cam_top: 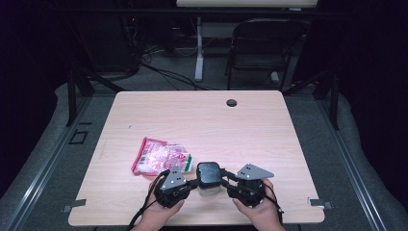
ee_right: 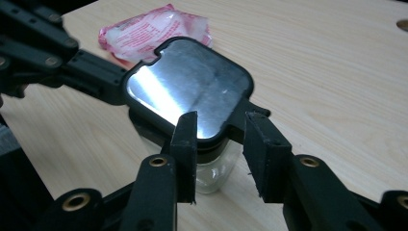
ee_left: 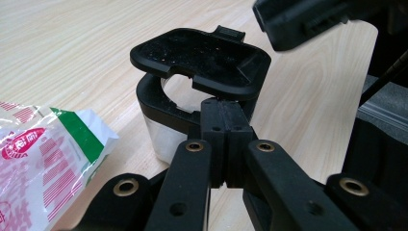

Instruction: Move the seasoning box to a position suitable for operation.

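A small clear container with a black hinged lid stands near the table's front edge. In the left gripper view the lid is lifted a little off the black collar, above the clear body. My left gripper is shut, its tips up against the collar under the lid; I cannot tell whether they pinch it. It reaches in from the left. My right gripper is open on the container's right, and the near edge of the glossy lid lies between its jaws.
A pink and white snack bag with a green patch lies just left of the container, close to my left gripper. A cable hole sits at the table's far edge. A folding chair stands beyond the table.
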`<state>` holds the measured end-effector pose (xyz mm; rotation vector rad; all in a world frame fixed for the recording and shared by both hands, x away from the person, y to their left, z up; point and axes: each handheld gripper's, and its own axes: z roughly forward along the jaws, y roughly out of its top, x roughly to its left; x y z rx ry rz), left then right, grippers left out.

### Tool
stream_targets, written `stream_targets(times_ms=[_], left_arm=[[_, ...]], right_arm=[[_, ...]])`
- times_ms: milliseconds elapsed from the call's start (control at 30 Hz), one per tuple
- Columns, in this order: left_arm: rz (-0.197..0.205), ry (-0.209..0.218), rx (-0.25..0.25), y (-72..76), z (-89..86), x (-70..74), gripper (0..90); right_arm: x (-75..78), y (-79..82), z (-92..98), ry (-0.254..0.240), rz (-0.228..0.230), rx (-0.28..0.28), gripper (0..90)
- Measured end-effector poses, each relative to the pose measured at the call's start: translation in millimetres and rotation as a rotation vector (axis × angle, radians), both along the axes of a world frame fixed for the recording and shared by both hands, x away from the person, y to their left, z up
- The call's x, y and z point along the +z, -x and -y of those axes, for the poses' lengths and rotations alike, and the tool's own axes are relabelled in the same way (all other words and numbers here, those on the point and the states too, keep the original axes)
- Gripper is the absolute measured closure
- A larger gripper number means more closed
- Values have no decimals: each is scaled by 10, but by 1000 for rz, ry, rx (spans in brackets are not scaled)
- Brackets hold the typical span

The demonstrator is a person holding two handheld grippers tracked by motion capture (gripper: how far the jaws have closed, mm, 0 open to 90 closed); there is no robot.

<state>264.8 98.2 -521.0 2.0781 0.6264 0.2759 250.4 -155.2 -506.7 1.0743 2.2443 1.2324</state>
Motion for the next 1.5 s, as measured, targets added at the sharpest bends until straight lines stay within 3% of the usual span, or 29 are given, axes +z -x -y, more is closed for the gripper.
stream_targets(times_ms=[167,367,833,967,1500], left_arm=[[3,7,-1,-20,11,39,900],[9,9,-4,-40,37,76,900],[26,1,-11,-39,84,151,900],[24,5,-12,-45,86,152,900],[1,-26,-22,-52,131,27,900]], right_arm=[[23,84,-97,55,48,40,629],[-32,110,-164,81,49,65,585],[-65,112,-234,101,106,35,499],[-66,117,-258,105,131,18,535],[-46,131,-234,88,127,24,588]])
